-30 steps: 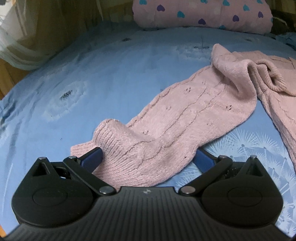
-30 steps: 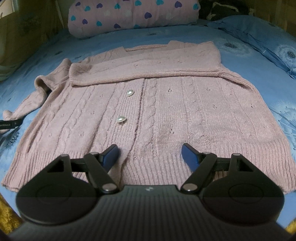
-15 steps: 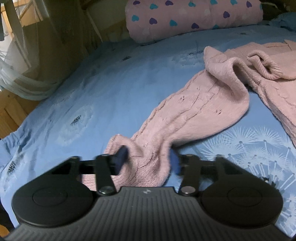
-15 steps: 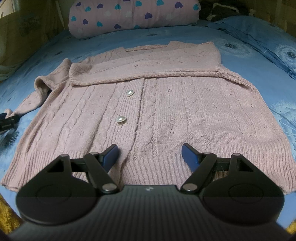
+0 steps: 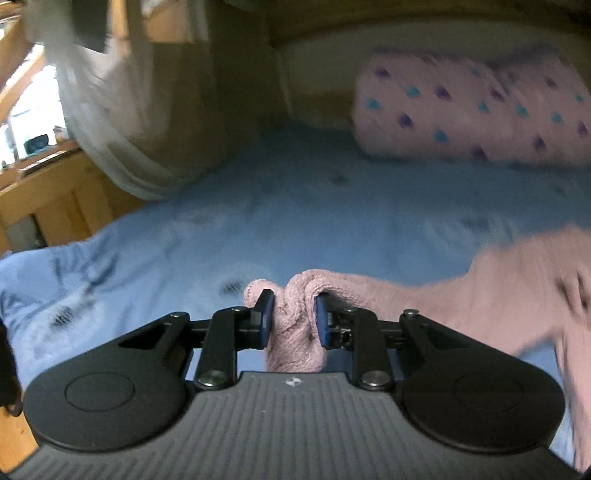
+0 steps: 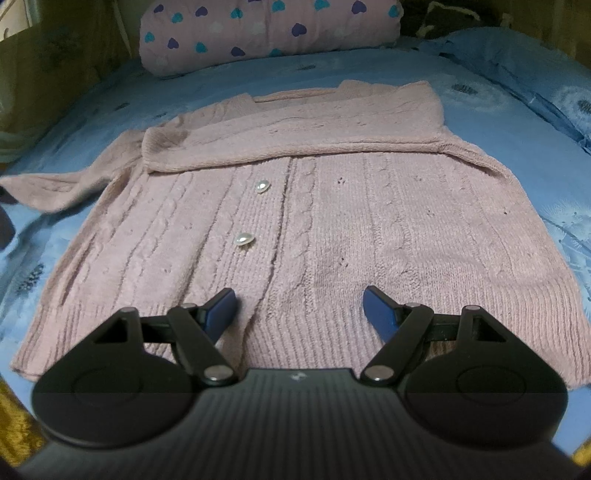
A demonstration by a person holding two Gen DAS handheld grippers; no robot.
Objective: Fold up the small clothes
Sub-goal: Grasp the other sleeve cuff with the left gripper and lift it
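Observation:
A pink cable-knit cardigan lies front-up on the blue bed sheet, its right sleeve folded across the chest. In the left wrist view the cuff of the other sleeve is bunched between the blue pads of my left gripper, whose jaws are closing on it; the sleeve trails off to the right, lifted above the sheet. That raised sleeve shows at the left edge of the right wrist view. My right gripper hovers open over the cardigan's ribbed hem, nothing between its fingers.
A pink pillow with heart prints lies at the head of the bed. A white curtain and wooden furniture stand past the bed's left edge. A blue pillow sits at the far right.
My left gripper closed on the sleeve cuff and rose with it, tilting up toward the wall and pillow. The sleeve now hangs off the sheet. The right gripper stayed put.

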